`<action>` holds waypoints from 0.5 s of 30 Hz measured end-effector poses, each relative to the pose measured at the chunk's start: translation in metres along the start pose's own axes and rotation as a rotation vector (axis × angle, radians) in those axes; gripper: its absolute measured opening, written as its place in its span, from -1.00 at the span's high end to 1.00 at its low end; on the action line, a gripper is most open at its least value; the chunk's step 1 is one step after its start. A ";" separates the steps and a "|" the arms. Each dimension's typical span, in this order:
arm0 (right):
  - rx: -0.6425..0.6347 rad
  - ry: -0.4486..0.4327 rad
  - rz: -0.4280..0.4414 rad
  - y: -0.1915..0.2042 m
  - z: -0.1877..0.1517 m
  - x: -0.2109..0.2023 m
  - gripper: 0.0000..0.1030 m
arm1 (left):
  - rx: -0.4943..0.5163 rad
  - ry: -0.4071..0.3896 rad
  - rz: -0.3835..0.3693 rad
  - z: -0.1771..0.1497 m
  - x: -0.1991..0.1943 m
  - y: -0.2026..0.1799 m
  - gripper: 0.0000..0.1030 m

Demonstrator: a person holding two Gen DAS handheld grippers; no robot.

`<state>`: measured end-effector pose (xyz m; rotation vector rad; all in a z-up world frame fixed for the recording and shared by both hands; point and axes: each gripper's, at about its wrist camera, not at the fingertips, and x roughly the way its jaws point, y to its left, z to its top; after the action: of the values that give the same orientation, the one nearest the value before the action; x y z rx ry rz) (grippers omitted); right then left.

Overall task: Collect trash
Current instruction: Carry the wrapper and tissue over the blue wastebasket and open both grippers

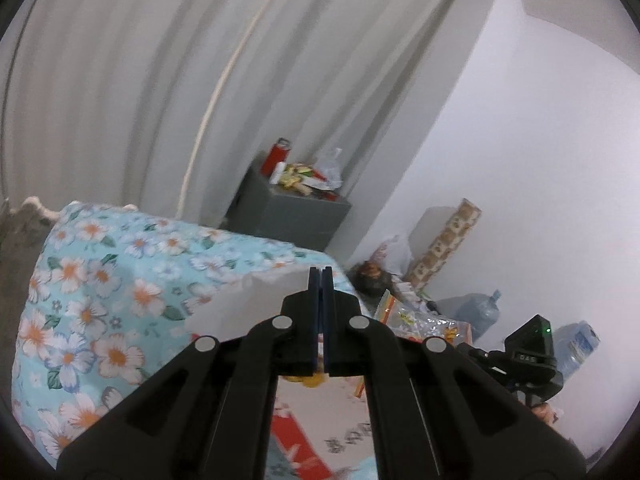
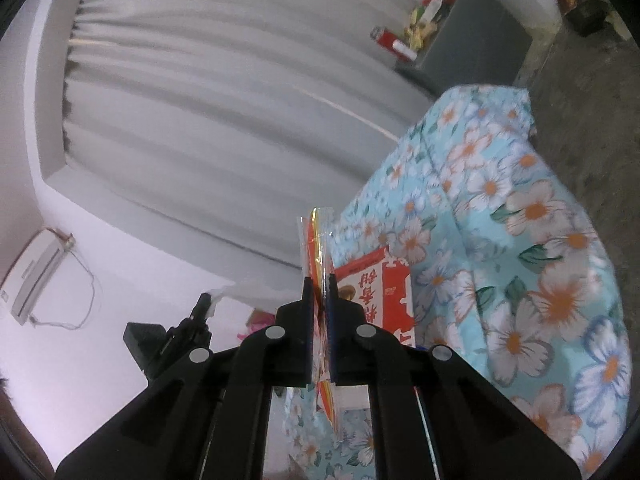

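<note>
The right tongs (image 2: 319,280) are clamped on a thin clear plastic wrapper (image 2: 316,236) with red and yellow print, which stands on edge between the fingers, rising above the tips at the centre of the frame and hanging out below them. Just right of it lies a red and white carton (image 2: 384,292) with printed characters, resting on the blue floral bedspread (image 2: 520,240) that fills the right side of the frame. The grey curtain (image 2: 220,100) spans the upper left, and a grey cabinet (image 2: 476,36) with a red can (image 2: 394,46) and scraps on top sits at the upper right.

The left tongs (image 1: 320,276) are closed, the fingers pressed together; nothing seems to be held between them, though the blur makes that hard to confirm. In this view the bedspread (image 1: 100,280) lies at the lower left, the cabinet (image 1: 292,212) at the centre with the can (image 1: 276,156) upon it, and wrappers and bags (image 1: 420,320) are heaped against the white wall at the lower right, near two large water bottles (image 1: 480,312).
</note>
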<state>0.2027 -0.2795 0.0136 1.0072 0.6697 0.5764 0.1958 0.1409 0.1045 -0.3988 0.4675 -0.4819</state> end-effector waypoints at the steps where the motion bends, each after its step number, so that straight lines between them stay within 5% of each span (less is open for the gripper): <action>1: 0.001 -0.019 0.002 -0.001 -0.001 -0.009 0.89 | 0.009 0.003 -0.017 0.002 0.000 -0.009 1.00; 15: 0.080 -0.310 -0.086 -0.037 -0.019 -0.172 0.89 | 0.147 0.139 -0.323 -0.026 0.048 -0.171 1.00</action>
<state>0.0788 -0.4065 0.0141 1.1086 0.4604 0.3106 0.1610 -0.0302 0.1471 -0.3009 0.5010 -0.8557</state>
